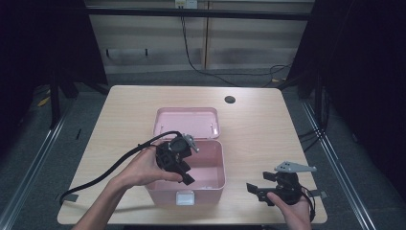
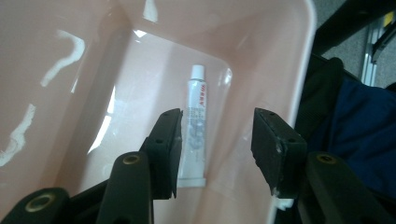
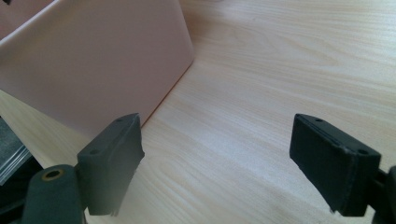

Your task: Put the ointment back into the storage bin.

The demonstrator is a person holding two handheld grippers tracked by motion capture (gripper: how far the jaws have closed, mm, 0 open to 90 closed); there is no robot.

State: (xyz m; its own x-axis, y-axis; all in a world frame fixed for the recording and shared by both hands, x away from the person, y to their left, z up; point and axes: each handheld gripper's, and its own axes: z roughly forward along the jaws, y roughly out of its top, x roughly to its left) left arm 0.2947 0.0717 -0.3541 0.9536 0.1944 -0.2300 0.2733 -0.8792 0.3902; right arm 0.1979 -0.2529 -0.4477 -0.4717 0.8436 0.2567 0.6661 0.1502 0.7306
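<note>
Inside, one white tube (image 2: 197, 126) flat in one pink box (image 1: 218, 165), left hand-held gripper (image 2: 215, 140) spread above, empty.

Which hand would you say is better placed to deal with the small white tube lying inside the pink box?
The left. The left gripper hangs over the pink box, jaws open, with the white tube lying on the box floor between them. The right gripper rests on the table beside the box.

Light wooden table (image 1: 258, 124), grey floor (image 1: 28, 158), dim room, black curtains (image 1: 368, 72)
</note>
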